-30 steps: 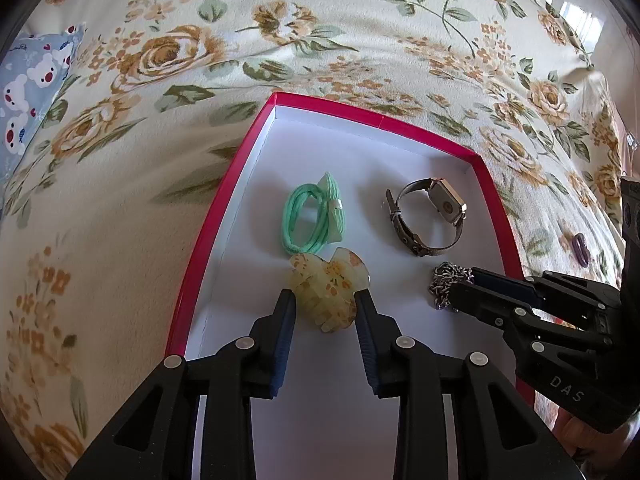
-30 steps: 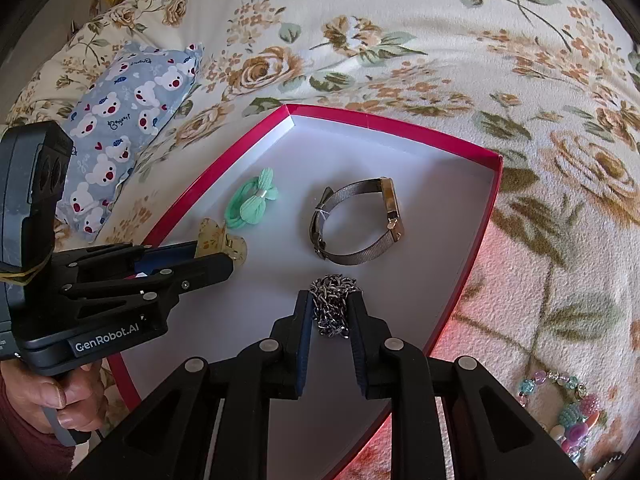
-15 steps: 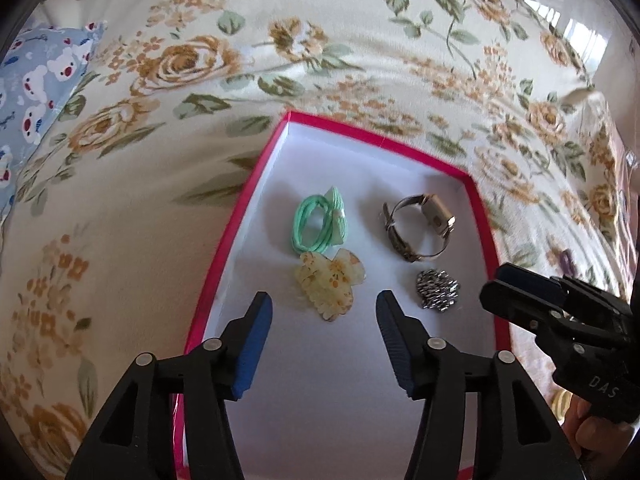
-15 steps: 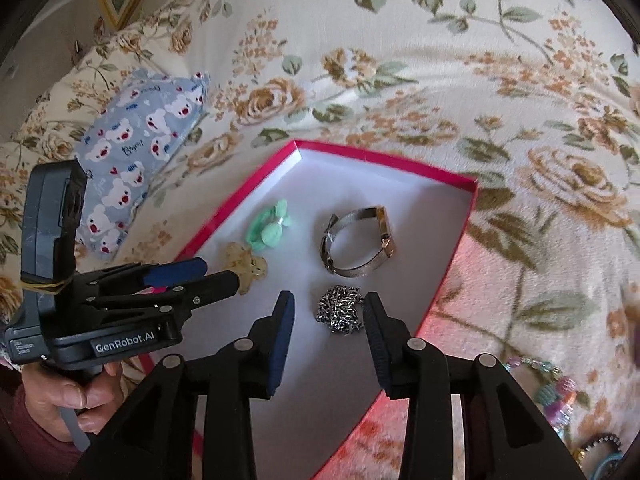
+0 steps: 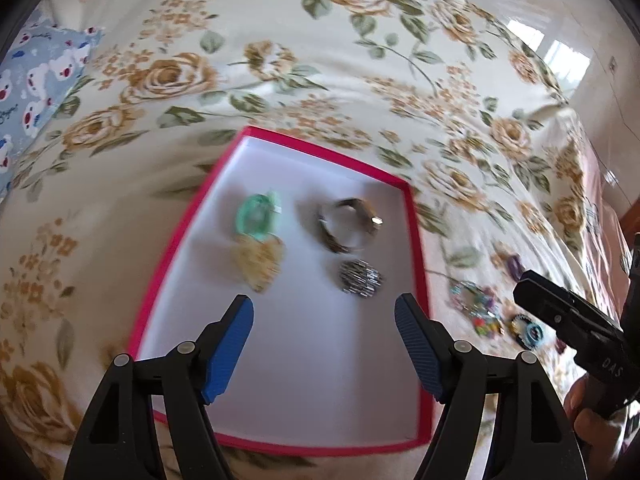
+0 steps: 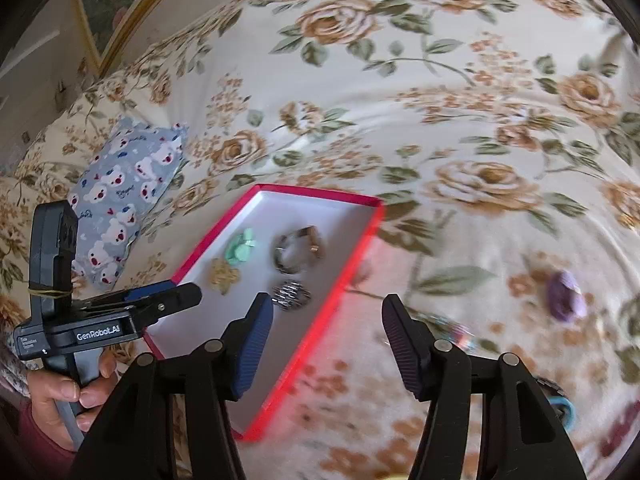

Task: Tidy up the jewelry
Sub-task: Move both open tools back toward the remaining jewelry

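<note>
We've got both jaws just spread wide and holding nothing: left hand-held gripper (image 5: 324,320) above the red box (image 5: 412,216), right hand-held gripper (image 6: 327,316) over its edge. In the box, on the bed (image 5: 168,80): chain (image 5: 360,276), hair clip (image 5: 258,260), watch (image 5: 348,228), green hair tie (image 5: 256,216).

Home bedroom: floral bedspread (image 6: 400,92), bear-print pillow (image 6: 120,196), framed picture (image 6: 116,4).

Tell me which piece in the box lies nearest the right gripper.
The silver chain, bunched just beyond the right gripper's left finger; the watch, clip and green tie lie farther.
</note>
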